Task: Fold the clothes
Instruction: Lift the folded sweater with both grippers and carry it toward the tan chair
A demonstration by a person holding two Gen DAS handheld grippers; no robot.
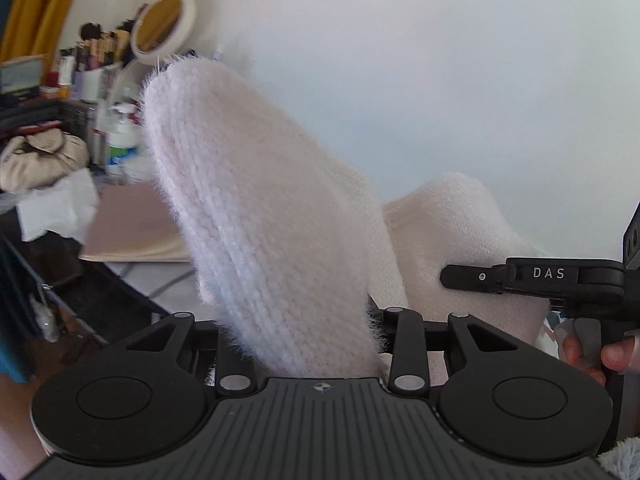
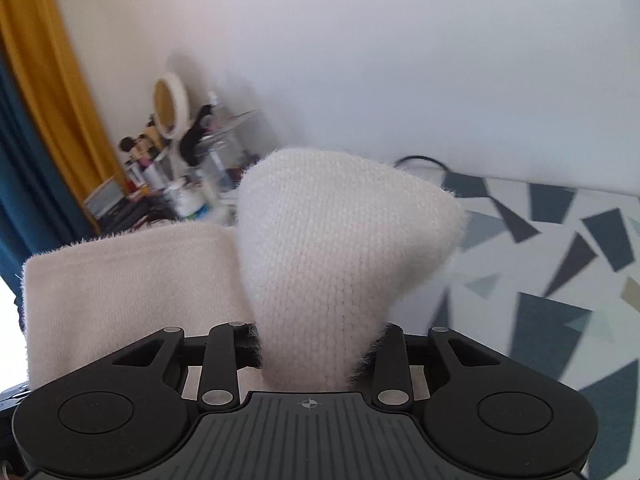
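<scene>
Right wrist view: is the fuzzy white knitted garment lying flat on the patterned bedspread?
No, the fuzzy white knitted garment bulges up from between the right gripper jaws, above the triangle-patterned bedspread.

Bright, soft daylight; background clutter smeared by motion blur; fisheye bending at the edges.

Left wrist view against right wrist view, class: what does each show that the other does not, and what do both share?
Only the left wrist view shows the right claw and a beige bag. Only the right wrist view shows the triangle-patterned cover and a blue curtain. Both show the white knit pinched in the viewing claw, a round mirror and a yellow curtain.
</scene>
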